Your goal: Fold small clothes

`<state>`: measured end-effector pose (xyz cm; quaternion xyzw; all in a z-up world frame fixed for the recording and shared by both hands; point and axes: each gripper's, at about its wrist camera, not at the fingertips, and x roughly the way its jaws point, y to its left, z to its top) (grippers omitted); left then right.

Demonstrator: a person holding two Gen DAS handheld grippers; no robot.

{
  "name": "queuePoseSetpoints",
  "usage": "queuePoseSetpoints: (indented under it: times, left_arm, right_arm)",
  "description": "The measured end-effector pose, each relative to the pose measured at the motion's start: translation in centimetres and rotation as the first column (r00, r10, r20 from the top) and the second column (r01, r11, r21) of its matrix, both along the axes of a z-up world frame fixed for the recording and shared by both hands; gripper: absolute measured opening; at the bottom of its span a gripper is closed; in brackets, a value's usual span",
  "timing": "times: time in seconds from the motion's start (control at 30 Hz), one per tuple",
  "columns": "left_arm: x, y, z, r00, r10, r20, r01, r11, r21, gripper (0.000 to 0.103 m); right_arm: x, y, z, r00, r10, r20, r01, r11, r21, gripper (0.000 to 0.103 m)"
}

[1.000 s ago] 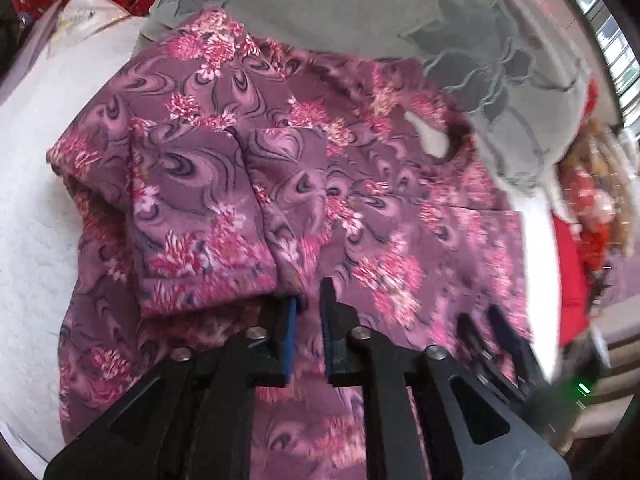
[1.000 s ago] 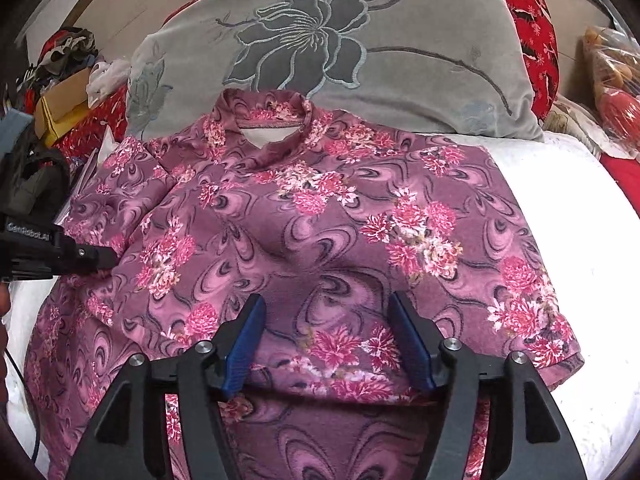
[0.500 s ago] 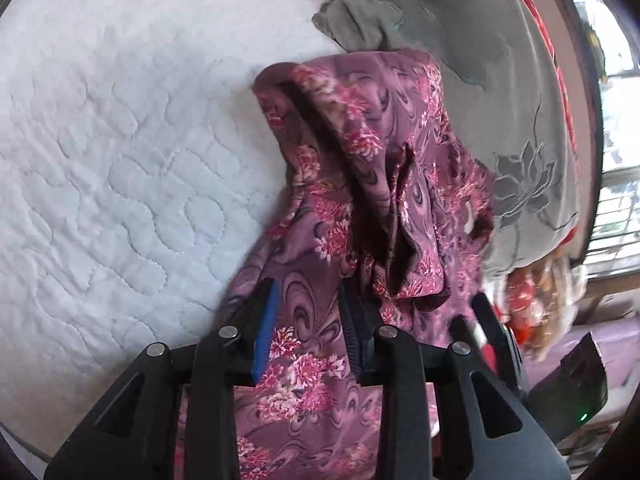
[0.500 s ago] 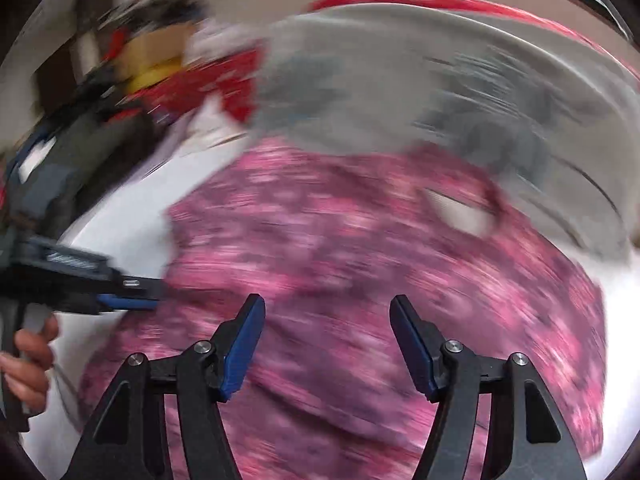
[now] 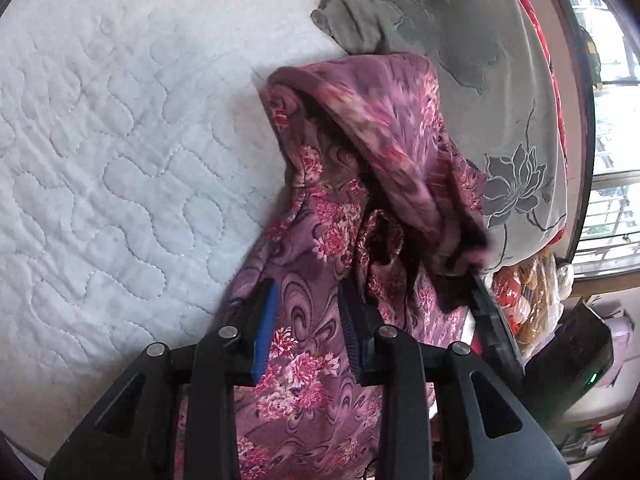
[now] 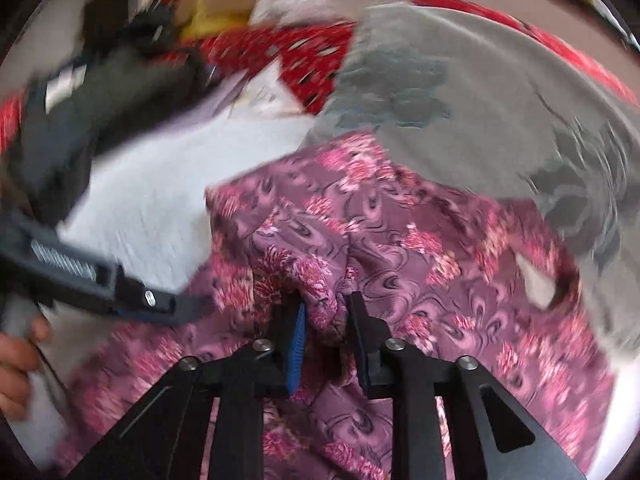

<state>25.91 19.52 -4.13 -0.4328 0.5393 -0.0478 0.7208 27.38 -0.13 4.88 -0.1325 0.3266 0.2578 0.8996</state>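
**Both tongs at the floral blouse**

The right gripper (image 6: 325, 334) pinches a raised fold of the purple floral blouse (image 6: 400, 248). The left gripper (image 5: 308, 320) stands parted over the cloth, gripping nothing. The blouse lies half lifted on the white quilted mattress (image 5: 120, 160), against the grey flowered pillow (image 5: 500, 100).

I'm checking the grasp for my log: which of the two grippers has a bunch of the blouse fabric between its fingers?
The right gripper: a fold of the floral blouse sits bunched between its narrowed fingers. The left gripper stands wider, cloth lying flat in its gap.
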Motion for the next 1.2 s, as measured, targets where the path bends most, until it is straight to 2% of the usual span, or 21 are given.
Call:
queuePoseSetpoints:
  times: [0.07,0.1,0.13,0.23,0.4,0.5,0.63,0.67,0.7,0.73,0.8,0.83,0.87,0.93,0.97,1.0,1.03,1.07,1.13,1.17,1.2]
  left_arm:
    - [0.3,-0.9,0.6,1.0,-0.012,0.012,0.011,1.0,0.028,0.028]
    - [0.4,-1.1,0.7,1.0,-0.015,0.014,0.015,0.999,0.032,0.028]
    - [0.4,-1.4,0.9,1.0,-0.019,0.015,0.019,0.999,0.034,0.028]
    - [0.5,-2.1,1.3,1.0,-0.027,0.012,0.027,0.999,0.041,0.028]
    - [0.5,-3.4,2.1,0.999,-0.042,0.015,0.042,0.998,0.057,0.028]
    - [0.7,-4.1,2.6,0.998,-0.052,0.025,0.05,0.997,0.061,0.028]
    - [0.5,-4.3,3.1,0.998,-0.036,0.06,0.034,0.999,0.024,0.029]
    - [0.5,-4.3,3.2,0.997,-0.03,0.065,0.029,0.999,0.015,0.036]
    - [0.6,-4.3,3.2,0.998,-0.02,0.065,0.019,1.0,0.008,0.043]
    - [0.5,-4.2,3.1,0.998,-0.013,0.063,0.013,1.0,0.007,0.044]
    - [0.9,-4.5,2.8,0.998,-0.016,0.054,0.016,1.0,0.005,0.045]
    - [1.3,-4.8,2.5,0.999,-0.021,0.04,0.021,1.0,0.004,0.045]
    - [1.7,-5.1,2.2,0.999,-0.025,0.023,0.024,1.0,0.007,0.045]
    - [2.7,-5.8,1.7,0.999,-0.032,-0.016,0.032,0.999,0.029,0.045]
    - [3.2,-6.1,1.9,0.999,-0.033,-0.021,0.034,0.999,0.043,0.045]
    - [3.3,-6.1,2.2,0.999,-0.033,-0.01,0.033,0.998,0.047,0.045]
    - [3.3,-6.1,2.6,0.999,-0.034,0.006,0.034,0.998,0.05,0.045]
    - [3.4,-6.2,2.9,0.999,-0.037,0.018,0.035,0.997,0.062,0.045]
    - [3.7,-6.3,3.2,0.999,-0.046,0.027,0.043,0.993,0.107,0.045]
    - [3.8,-6.4,3.0,0.998,-0.052,0.019,0.049,0.991,0.128,0.045]
    - [3.9,-6.4,2.6,0.999,-0.054,0.0,0.053,0.988,0.147,0.045]
  right_arm:
    - [0.3,-3.0,0.9,0.997,-0.058,-0.048,0.065,0.987,0.147,0.015]
    - [0.4,-5.3,1.3,0.992,-0.096,-0.08,0.112,0.966,0.234,0.015]
    - [0.6,-7.6,1.5,0.985,-0.131,-0.117,0.162,0.936,0.314,0.014]
    - [1.2,-13.0,1.4,0.957,-0.209,-0.201,0.28,0.848,0.45,0.011]
    - [0.8,-22.5,-0.2,0.884,-0.342,-0.318,0.467,0.665,0.583,0.01]
    - [0.4,-26.2,-1.2,0.851,-0.381,-0.362,0.525,0.591,0.613,0.009]
    - [-0.1,-29.6,-2.9,0.805,-0.418,-0.42,0.592,0.525,0.612,0.01]
    - [-0.2,-30.1,-3.3,0.798,-0.415,-0.437,0.602,0.506,0.618,0.016]
    - [-0.3,-30.6,-3.6,0.788,-0.418,-0.452,0.614,0.481,0.626,0.016]
    - [-0.6,-31.0,-3.6,0.783,-0.422,-0.456,0.619,0.458,0.638,0.02]
    - [-0.8,-31.8,-3.7,0.779,-0.416,-0.469,0.621,0.409,0.669,0.05]
    - [-0.8,-31.9,-3.7,0.772,-0.418,-0.478,0.628,0.387,0.675,0.069]
    - [-0.5,-32.0,-3.9,0.766,-0.419,-0.487,0.635,0.378,0.674,0.07]
    - [0.7,-32.0,-4.2,0.738,-0.433,-0.517,0.671,0.396,0.626,0.069]
    - [1.3,-31.9,-4.2,0.734,-0.432,-0.524,0.677,0.413,0.608,0.062]
    - [1.8,-31.8,-3.9,0.738,-0.433,-0.517,0.674,0.437,0.596,0.052]
    - [2.1,-31.6,-3.4,0.756,-0.421,-0.502,0.655,0.46,0.599,0.01]
    - [2.3,-31.5,-2.6,0.777,-0.404,-0.482,0.629,0.485,0.608,0.006]
    - [1.3,-31.9,-0.4,0.824,-0.416,-0.385,0.56,0.49,0.668,0.006]
    - [0.7,-32.4,0.3,0.834,-0.425,-0.352,0.539,0.491,0.684,0.006]
    - [0.4,-33.0,0.5,0.827,-0.447,-0.341,0.546,0.491,0.679,0.006]
